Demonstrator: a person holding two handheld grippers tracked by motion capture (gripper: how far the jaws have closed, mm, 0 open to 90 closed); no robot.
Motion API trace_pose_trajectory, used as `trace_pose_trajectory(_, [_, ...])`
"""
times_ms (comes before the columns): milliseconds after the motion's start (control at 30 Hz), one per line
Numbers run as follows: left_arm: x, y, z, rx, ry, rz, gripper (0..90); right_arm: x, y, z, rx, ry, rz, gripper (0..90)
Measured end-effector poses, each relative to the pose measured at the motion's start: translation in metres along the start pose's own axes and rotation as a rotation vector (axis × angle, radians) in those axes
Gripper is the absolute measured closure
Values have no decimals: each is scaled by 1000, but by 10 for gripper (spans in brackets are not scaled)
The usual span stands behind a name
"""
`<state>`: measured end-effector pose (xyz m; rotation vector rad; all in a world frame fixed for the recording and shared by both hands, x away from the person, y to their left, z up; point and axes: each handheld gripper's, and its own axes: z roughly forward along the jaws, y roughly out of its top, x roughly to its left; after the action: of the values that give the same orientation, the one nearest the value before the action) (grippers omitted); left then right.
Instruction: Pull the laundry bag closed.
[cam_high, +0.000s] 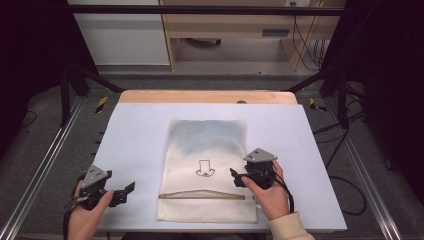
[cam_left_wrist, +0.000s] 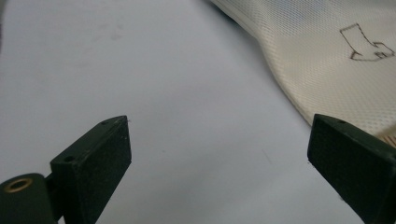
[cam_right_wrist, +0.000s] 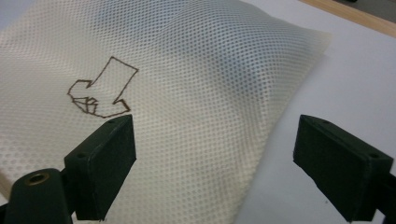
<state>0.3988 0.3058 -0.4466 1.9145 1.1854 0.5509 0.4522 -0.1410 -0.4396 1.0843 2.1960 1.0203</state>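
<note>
- A cream mesh bag (cam_high: 207, 167) lies flat in the middle of the high view, on a pale grey table top (cam_high: 135, 135), its long side running from the centre of the frame down to the lower edge.
- The upper part of the bag shows a bluish tint through the mesh; something seems to be inside, but I cannot tell what.
- A small brown outline mark (cam_high: 204, 169) sits near the bag's centre, and a zip line (cam_high: 202, 196) crosses it near the bottom of the frame.
- The left gripper (cam_high: 131, 189) is at the lower left of the high view, held in a hand (cam_high: 89, 212), near the bag's left edge but apart from it.
- In the left gripper view its jaws stand spread wide with only bare table between them; the bag (cam_left_wrist: 327, 56) fills the upper right corner, its edge just behind the right-hand jaw.
- The right gripper (cam_high: 235, 176) is at the lower right of centre, held in a hand (cam_high: 270, 192) with a cream sleeve (cam_high: 290, 227), over the bag's right edge.
- In the right gripper view its jaws are spread too, pinching nothing; the mesh (cam_right_wrist: 187, 93) lies beneath and between them, the mark (cam_right_wrist: 100, 88) just above the left-hand jaw.
- Whether the right gripper touches the fabric I cannot tell.
</note>
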Motion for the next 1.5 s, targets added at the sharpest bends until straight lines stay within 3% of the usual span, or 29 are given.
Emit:
trace_pose_trajectory(133, [-8,1,0,11,-9,35,67,19,8,5,37,64,-49,130])
trace_pose_trajectory(167, [-8,1,0,11,-9,35,67,19,8,5,37,64,-49,130])
trace_pose_trajectory(267, [-6,0,-2,21,1,18,67,44,21,8,57,129,-116,163])
trace_pose_trajectory(300, [-6,0,-2,21,1,18,68,44,21,8,57,129,-116,163])
trace_pose_trajectory(367, [-4,-2,-4,29,9,12,71,58,28,10,67,174,-160,196])
trace_pose_trajectory(400, [-1,-3,-6,41,13,3,72,71,35,13,90,202,-208,236])
trace_pose_trajectory(467, [1,-3,-8,39,18,-4,73,84,42,14,121,236,-253,252])
trace_pose_trajectory(500, [1,-3,-8,39,18,-4,73,84,42,14,121,236,-253,252])
trace_pose_trajectory(533, [2,-3,-9,42,23,-8,73,95,49,15,138,253,-289,299])
trace_pose_trajectory(667, [5,-5,-11,64,17,-10,80,112,63,19,221,313,-344,311])
trace_pose_trajectory(733, [6,-5,-11,76,15,-3,80,119,70,21,231,321,-370,336])
trace_pose_trajectory(800, [7,-4,-11,71,14,-1,79,125,77,24,261,353,-383,327])
trace_pose_trajectory(1000, [13,-1,-14,19,14,-7,72,135,95,36,318,375,-444,382])
trace_pose_trajectory(1100, [16,0,-15,20,21,-12,72,138,100,38,335,391,-453,413])
trace_pose_trajectory(1133, [18,0,-16,29,25,-11,72,140,104,42,342,404,-465,469])
trace_pose_trajectory(1333, [20,-3,-15,44,10,-21,76,149,109,48,374,442,-494,462])
trace_pose_trajectory(1500, [20,-2,-15,36,12,-13,78,156,115,54,395,470,-521,545])
